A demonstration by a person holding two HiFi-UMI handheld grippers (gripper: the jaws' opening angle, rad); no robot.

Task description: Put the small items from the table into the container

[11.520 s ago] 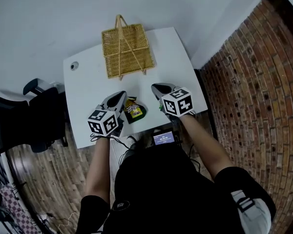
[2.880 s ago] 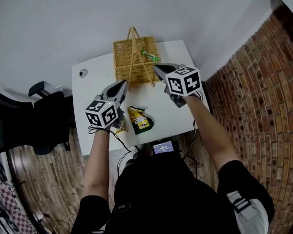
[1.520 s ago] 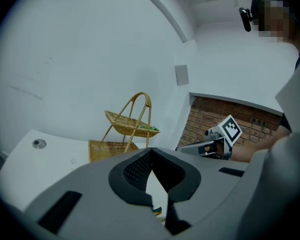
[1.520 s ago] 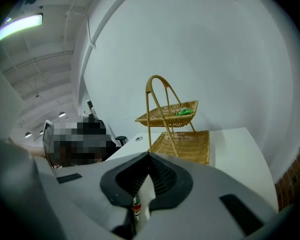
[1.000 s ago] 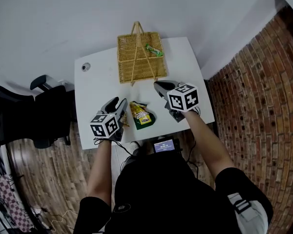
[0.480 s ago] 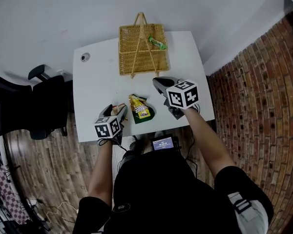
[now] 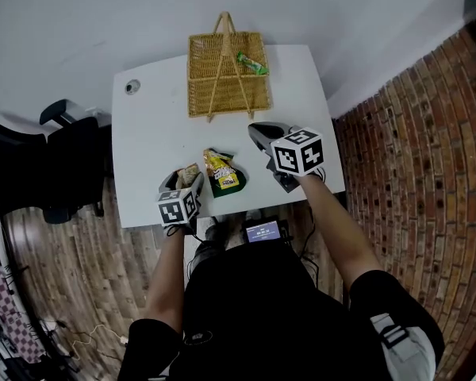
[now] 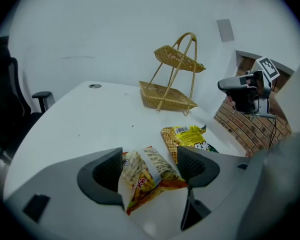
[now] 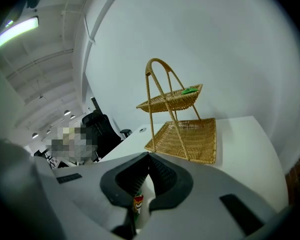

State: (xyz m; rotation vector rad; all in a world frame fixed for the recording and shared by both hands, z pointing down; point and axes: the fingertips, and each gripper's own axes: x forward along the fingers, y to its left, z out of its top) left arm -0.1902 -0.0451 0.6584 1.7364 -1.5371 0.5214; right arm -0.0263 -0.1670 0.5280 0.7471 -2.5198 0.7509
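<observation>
Green item [image 7: 252, 63] (basket [image 7: 202, 74] top tier) too small.

Left gripper [image 8: 150, 168] pitched steeply down, jaws spread wide. Right gripper [image 9: 148, 159] ahead, to its right, higher, tilted less; jaws shut tight together. Left forearm [image 7: 166, 280], right forearm [image 7: 332, 227] bare, extended forward.

Black short-sleeved shirt [image 7: 254, 308] on the person; left gripper [image 7: 184, 178] and right gripper [image 7: 254, 130] are grey, each topped by a white cube [image 7: 178, 207] with black square markers, pads [image 8: 109, 173] dark and ribbed.
</observation>
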